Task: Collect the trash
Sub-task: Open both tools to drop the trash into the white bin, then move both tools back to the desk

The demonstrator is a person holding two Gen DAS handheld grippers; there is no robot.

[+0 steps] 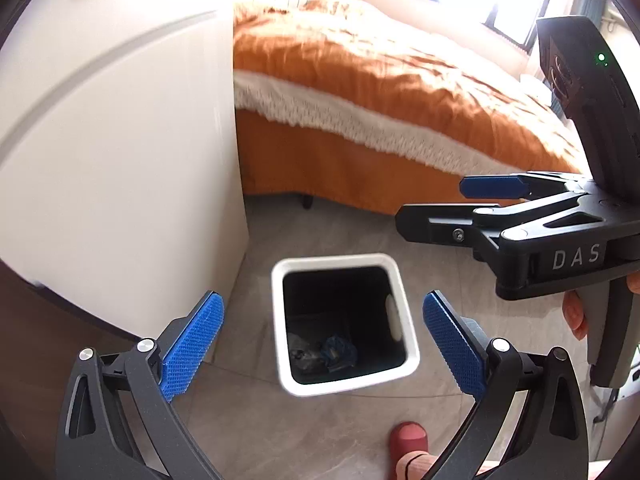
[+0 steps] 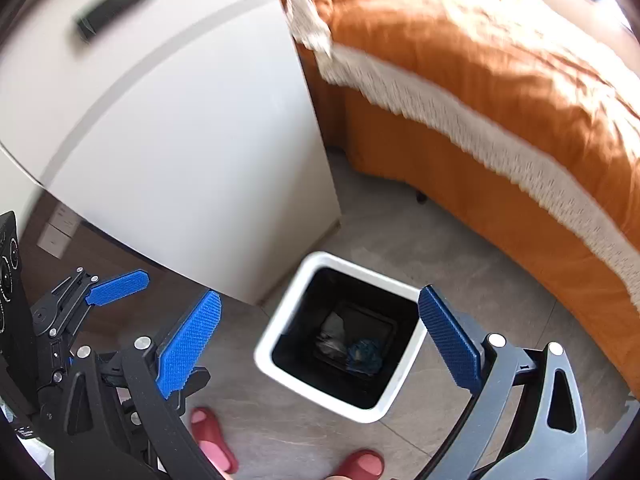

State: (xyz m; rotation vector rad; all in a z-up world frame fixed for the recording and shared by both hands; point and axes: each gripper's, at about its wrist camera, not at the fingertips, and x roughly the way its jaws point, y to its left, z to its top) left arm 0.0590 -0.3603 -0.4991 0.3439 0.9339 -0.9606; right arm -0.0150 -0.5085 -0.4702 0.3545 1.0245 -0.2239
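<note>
The white trash bin [image 1: 344, 326] stood open on the grey tiled floor [image 1: 460, 300], just beside the corner of a white cabinet [image 1: 120, 152] and near the orange-covered bed [image 1: 380, 92]; a fringed cream blanket [image 1: 360, 124] hung along the bed's edge; at the bottom of the bin's dark inside lay crumpled trash [image 2: 352, 346], one piece blue, another clear or grey; the left claw [image 1: 322, 344] hung above the bin with its blue pads wide apart and nothing between them; the right claw [image 2: 318, 338] was likewise spread wide and empty over the bin's mouth; seen from the left wrist, the right claw reached in from the right, above the floor between bin and bed; red slippers [image 2: 212, 440] showed on the floor near the bin; a dark bar-shaped object [image 2: 114, 8] sat on the cabinet's upper face; nothing covered the bin's opening
</note>
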